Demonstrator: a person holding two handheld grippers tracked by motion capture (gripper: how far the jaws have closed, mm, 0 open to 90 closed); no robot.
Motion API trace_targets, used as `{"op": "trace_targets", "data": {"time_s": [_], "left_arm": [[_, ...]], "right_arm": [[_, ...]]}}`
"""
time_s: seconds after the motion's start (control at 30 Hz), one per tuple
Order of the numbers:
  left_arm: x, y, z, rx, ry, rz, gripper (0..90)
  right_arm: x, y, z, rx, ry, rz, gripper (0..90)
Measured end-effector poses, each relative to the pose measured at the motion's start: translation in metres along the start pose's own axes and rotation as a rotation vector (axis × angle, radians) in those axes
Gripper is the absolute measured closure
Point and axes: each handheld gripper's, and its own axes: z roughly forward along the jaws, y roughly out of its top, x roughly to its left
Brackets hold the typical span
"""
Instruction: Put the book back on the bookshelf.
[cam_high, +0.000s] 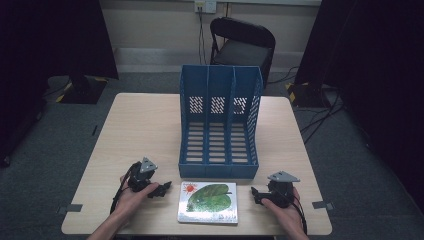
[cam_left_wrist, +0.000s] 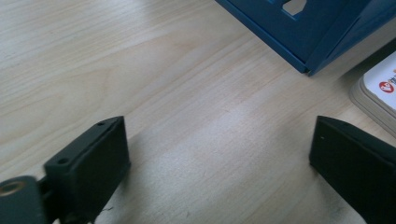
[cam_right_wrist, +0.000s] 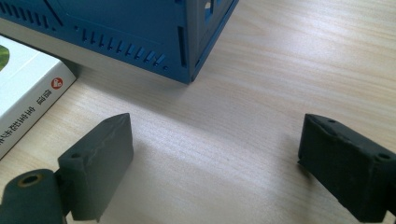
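Pale wood-grain table (cam_high: 140, 130); slotted blue plastic three-bay file rack (cam_high: 219, 122); flat glossy picture book (cam_high: 208, 202) just beside it. Left gripper (cam_high: 161, 189), right gripper (cam_high: 256, 195): matte black jaws wide apart, empty, flanking book.

Book (cam_left_wrist: 379, 95) cut off (left gripper view).

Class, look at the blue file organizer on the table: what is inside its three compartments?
All three compartments of the blue file organizer look empty, with the slotted floors and perforated back wall bare. The picture book lies on the table in front of it, outside.
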Motion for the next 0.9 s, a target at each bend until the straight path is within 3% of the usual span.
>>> {"op": "trace_targets", "data": {"time_s": [0.1,0.2,0.23,0.27,0.33,0.43,0.47,0.57,0.6,0.67,0.7,0.8,0.9], "left_arm": [[0.001,0.001,-0.003,-0.003,0.000,-0.004,18.9],[-0.002,0.002,-0.004,0.010,-0.008,-0.002,17.3],[-0.002,0.002,-0.004,0.010,-0.008,-0.002,17.4],[-0.002,0.002,-0.005,0.015,-0.027,-0.006,17.9],[-0.002,0.004,-0.007,0.011,-0.074,-0.055,20.8],[-0.002,0.005,-0.010,0.013,-0.100,-0.064,21.6],[-0.004,0.005,-0.013,0.013,-0.119,-0.053,22.5],[-0.006,0.007,-0.016,0.007,-0.147,-0.072,26.4],[-0.008,0.008,-0.019,-0.011,-0.184,-0.088,27.9],[-0.010,0.009,-0.020,-0.022,-0.203,-0.092,30.5],[-0.016,0.012,-0.023,-0.020,-0.217,-0.062,33.1],[-0.025,0.016,-0.021,-0.015,-0.244,-0.050,38.7],[-0.032,0.018,-0.016,-0.001,-0.273,-0.034,41.8]], "right_arm": [[-0.001,0.000,0.000,0.002,-0.002,0.002,9.7],[-0.004,0.001,-0.002,0.001,0.011,0.035,13.2],[-0.006,0.002,-0.003,-0.008,0.042,0.065,15.3],[-0.006,0.003,-0.004,-0.015,0.049,0.066,18.9],[-0.003,0.004,-0.007,-0.028,0.042,0.032,17.8],[0.000,0.006,-0.010,-0.018,0.060,0.026,21.5],[0.005,0.010,-0.013,-0.025,0.113,0.031,23.2],[0.014,0.012,-0.016,-0.031,0.120,0.003,25.2],[0.024,0.015,-0.021,-0.038,0.127,-0.017,29.9],[0.027,0.016,-0.023,-0.044,0.121,-0.018,30.8],[0.035,0.017,-0.029,-0.062,0.136,-0.020,31.2],[0.042,0.018,-0.030,-0.042,0.200,-0.005,32.0],[0.052,0.022,-0.028,-0.039,0.232,-0.013,33.1]]}}
